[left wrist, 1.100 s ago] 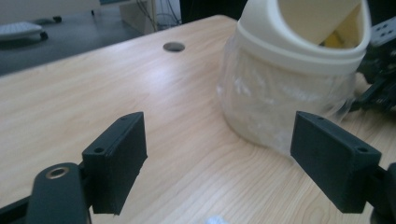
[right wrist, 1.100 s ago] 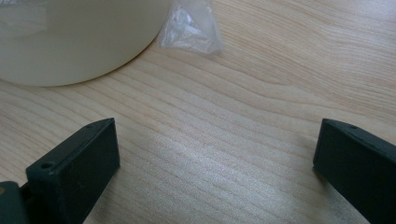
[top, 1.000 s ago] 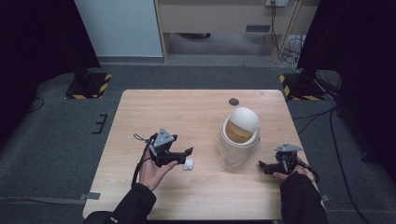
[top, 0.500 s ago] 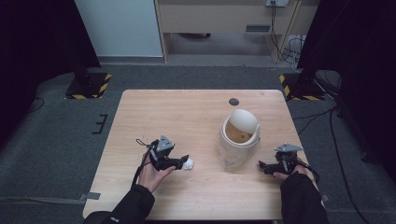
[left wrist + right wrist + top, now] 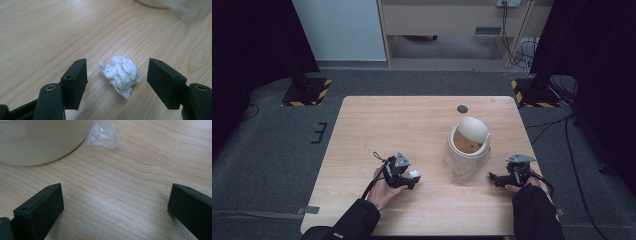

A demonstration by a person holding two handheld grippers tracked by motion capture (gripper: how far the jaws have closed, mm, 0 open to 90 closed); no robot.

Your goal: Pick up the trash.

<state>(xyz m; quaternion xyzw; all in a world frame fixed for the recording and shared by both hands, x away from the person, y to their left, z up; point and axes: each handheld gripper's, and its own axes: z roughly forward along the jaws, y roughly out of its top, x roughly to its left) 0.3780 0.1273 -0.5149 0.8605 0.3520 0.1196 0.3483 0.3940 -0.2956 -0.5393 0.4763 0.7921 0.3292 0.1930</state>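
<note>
Jaws of the left hand-held gripper (image 5: 117, 75), just closing but not yet touching, straddle the crumpled white paper ball (image 5: 121, 74) on the wooden counter (image 5: 412, 125), at nine o'clock from the cream swing-lid bin (image 5: 468, 147); squeeze centred, gently.

A light wooden table (image 5: 377, 120) stands on grey carpet (image 5: 277, 145) before a pale wooden cabinet (image 5: 447, 17).

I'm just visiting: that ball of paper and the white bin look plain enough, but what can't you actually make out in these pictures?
- What lies inside the bin: high view, its tilted lid covers part, the rest is too small.
- The bin's shape in the right gripper view: cut off by the top edge.
- The dark round spot on the table: too small to identify.
- The underside of the crumpled paper: hidden by its own bulk.
</note>
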